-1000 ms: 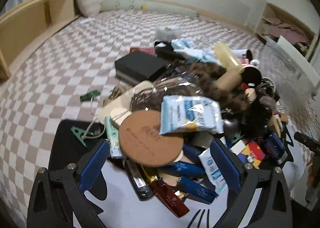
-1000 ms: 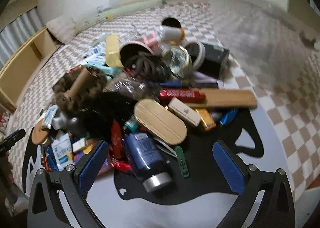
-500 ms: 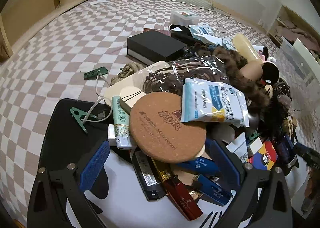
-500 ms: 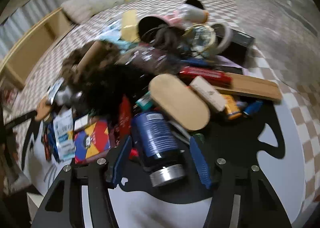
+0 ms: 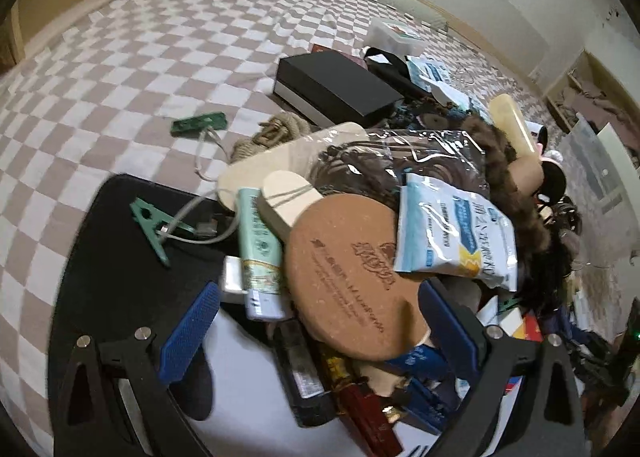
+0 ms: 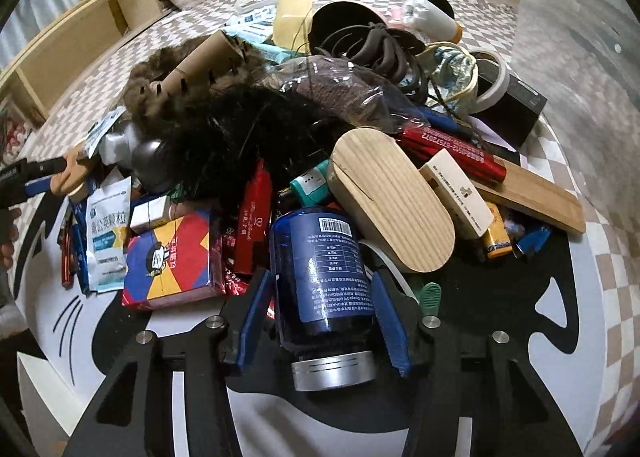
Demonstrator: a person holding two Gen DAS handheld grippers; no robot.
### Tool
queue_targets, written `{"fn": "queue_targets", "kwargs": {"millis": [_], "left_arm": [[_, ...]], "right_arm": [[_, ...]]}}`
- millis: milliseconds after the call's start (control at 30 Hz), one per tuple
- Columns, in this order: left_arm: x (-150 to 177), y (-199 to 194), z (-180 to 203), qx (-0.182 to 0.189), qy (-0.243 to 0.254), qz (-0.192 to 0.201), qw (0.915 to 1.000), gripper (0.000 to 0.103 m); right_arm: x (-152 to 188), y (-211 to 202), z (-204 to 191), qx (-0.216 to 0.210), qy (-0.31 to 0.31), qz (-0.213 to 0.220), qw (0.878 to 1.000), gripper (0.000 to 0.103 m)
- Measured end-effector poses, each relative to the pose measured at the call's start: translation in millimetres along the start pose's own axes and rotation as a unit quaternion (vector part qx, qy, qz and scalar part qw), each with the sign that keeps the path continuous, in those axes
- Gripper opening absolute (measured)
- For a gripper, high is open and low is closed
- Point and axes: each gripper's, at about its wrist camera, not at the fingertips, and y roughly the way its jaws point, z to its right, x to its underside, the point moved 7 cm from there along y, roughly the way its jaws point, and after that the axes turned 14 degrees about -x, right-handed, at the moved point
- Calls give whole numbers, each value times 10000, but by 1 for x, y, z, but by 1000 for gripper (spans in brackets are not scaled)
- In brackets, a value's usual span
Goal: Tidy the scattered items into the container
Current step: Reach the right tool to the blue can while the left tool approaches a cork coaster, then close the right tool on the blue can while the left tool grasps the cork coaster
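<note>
The blue bottle (image 6: 324, 289) lies on its side at the near edge of the pile, silver cap toward the camera, and the right hand-held gripper (image 6: 320, 321) has its blue pads on either flank of it, closed in until they seem to touch the glossy wall, though how firmly they bite I cannot tell. That is the main risk: a round, smooth body pinched low near the cap could roll or slip out on lifting, and its far end is tucked under the wooden oval (image 6: 390, 199) and against the red pack (image 6: 250, 217), so a straight pull might drag those along or tip the heap. Left of the bottle sit a colourful box (image 6: 172, 257) and a sachet (image 6: 106, 233); beyond it a black feathery tuft (image 6: 236, 137) and a bagged brown cloth (image 6: 340, 93) lean over the pile and could slide. All of this rests on a black-and-white mat (image 6: 500, 297) on the checked bed (image 6: 608, 257). The left hand-held gripper (image 5: 320, 321) is spread wide, pinching nothing, with a round cork disc (image 5: 344, 277) between its pads; that disc overlaps a sachet and a green tube (image 5: 258, 241), so closing on it may jostle both. A clear-walled bin (image 5: 592, 161) far right of the disc may be the container; I cannot be sure.
</note>
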Motion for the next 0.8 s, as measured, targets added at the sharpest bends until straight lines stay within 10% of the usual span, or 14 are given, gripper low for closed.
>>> {"fn": "queue_targets", "kwargs": {"millis": [200, 633, 800], "left_arm": [[3, 0, 11, 120, -139, -98, 9998, 94], [0, -13, -6, 330, -366, -176, 9986, 31], [0, -20, -3, 486, -356, -169, 9980, 30]], "right_arm": [[2, 8, -1, 168, -152, -164, 9996, 54], [12, 9, -10, -24, 99, -389, 9992, 53], [13, 1, -17, -423, 432, -369, 9975, 53]]}}
